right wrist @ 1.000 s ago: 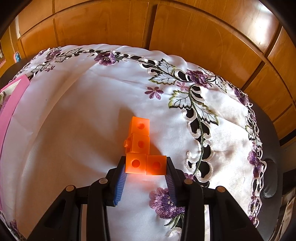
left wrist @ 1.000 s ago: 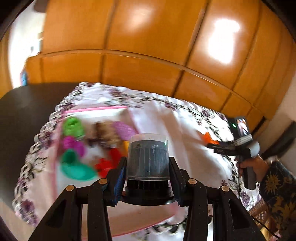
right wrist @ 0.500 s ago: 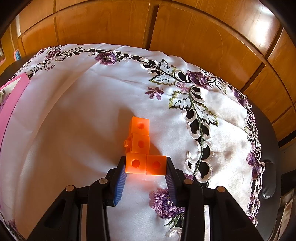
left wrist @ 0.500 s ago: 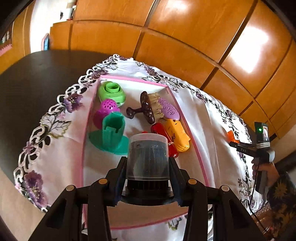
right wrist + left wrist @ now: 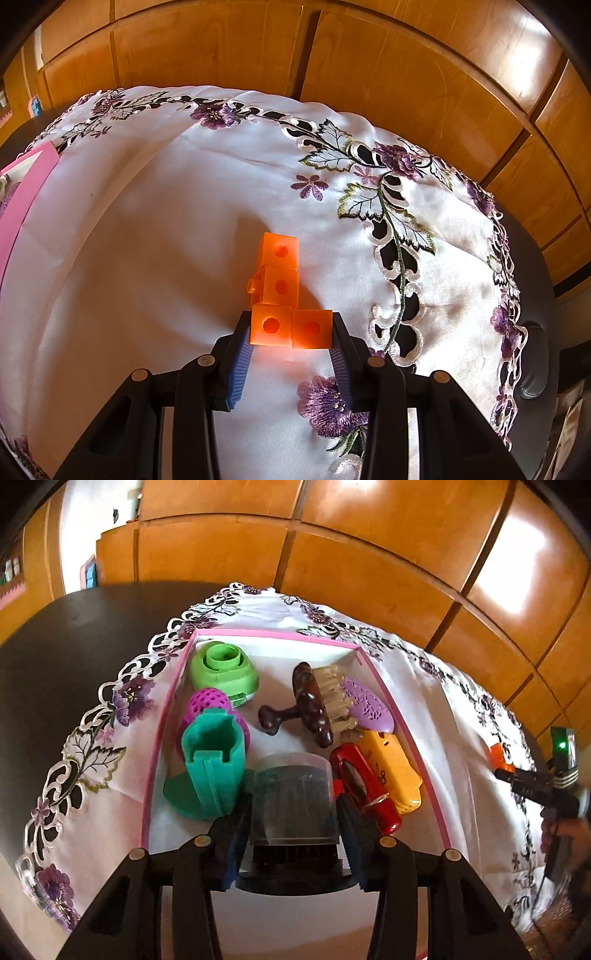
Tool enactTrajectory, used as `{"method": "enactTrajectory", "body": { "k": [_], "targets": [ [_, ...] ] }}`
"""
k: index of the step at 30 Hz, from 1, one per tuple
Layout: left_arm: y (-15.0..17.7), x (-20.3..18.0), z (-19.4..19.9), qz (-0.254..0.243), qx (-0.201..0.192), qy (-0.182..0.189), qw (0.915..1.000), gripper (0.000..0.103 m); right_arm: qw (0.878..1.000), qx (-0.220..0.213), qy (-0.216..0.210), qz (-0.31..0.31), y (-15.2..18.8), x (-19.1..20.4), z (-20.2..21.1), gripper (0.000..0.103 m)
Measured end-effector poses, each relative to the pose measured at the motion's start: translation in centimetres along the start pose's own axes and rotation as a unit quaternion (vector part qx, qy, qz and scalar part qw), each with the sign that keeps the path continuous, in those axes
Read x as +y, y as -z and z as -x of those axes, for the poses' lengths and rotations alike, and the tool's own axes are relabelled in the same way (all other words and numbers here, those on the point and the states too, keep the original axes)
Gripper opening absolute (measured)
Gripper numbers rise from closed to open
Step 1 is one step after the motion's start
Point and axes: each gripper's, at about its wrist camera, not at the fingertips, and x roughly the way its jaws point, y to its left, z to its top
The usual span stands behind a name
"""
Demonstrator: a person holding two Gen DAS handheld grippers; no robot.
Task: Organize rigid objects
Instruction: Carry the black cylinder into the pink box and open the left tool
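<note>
A clear-domed round container with a black base [image 5: 295,797] stands low in the pink-rimmed tray [image 5: 402,731], between the teal holder [image 5: 212,764] and a red oblong item [image 5: 365,790]. My left gripper [image 5: 295,834] straddles it; the jaws are opening and the pads sit just off its sides. An orange L-shaped piece of joined cubes [image 5: 280,284] rests on the white cloth. My right gripper [image 5: 291,332] is shut on its two nearest cubes. In the left wrist view the right gripper [image 5: 517,775] shows at far right, held by a hand.
The tray also holds a green round piece [image 5: 225,672], a purple ball [image 5: 208,705], a brown brush [image 5: 314,709], a purple comb [image 5: 367,710] and a yellow item [image 5: 391,768]. The embroidered tablecloth [image 5: 166,240] covers a dark table; wooden panels stand behind. The tray's edge [image 5: 26,192] lies left of the cubes.
My left gripper has come down into the tray with the container, and the tray's items now look closer. Its fingers have eased slightly apart. The right gripper and the cubes have not moved.
</note>
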Motion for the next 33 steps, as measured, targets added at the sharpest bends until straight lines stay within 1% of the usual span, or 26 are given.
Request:
{"method": "enactTrajectory", "body": {
  "k": [1, 3, 8, 11, 16, 21, 33],
  "targets": [
    [0.0, 0.0, 0.0, -0.001, 0.001, 0.001, 1.0000, 0.052, 1.000, 0.000, 0.000, 0.001, 0.0, 0.0, 0.0, 0.039],
    [0.3, -0.2, 0.2, -0.005, 0.000, 0.004, 1.0000, 0.060, 1.000, -0.001, 0.002, 0.003, 0.0, 0.1, 0.0, 0.039],
    [0.8, -0.8, 1.0, -0.018, -0.006, -0.008, 0.9998, 0.064, 1.000, -0.002, 0.005, 0.007, 0.0, 0.2, 0.1, 0.039],
    [1.0, -1.3, 2.3, -0.032, -0.027, -0.022, 0.9989, 0.073, 1.000, -0.003, 0.006, 0.009, 0.0, 0.2, 0.1, 0.039],
    [0.8, -1.5, 4.1, -0.044, -0.053, -0.039, 0.9968, 0.073, 1.000, -0.004, 0.009, 0.011, 0.0, 0.2, 0.2, 0.039],
    [0.9, -1.3, 5.7, -0.042, -0.075, -0.055, 0.9947, 0.075, 1.000, -0.005, 0.010, 0.014, 0.1, 0.3, 0.2, 0.039],
    [1.7, 0.1, 7.4, -0.024, -0.088, -0.075, 0.9930, 0.076, 1.000, -0.007, 0.014, 0.016, 0.1, 0.4, 0.3, 0.039]
  ]
}}
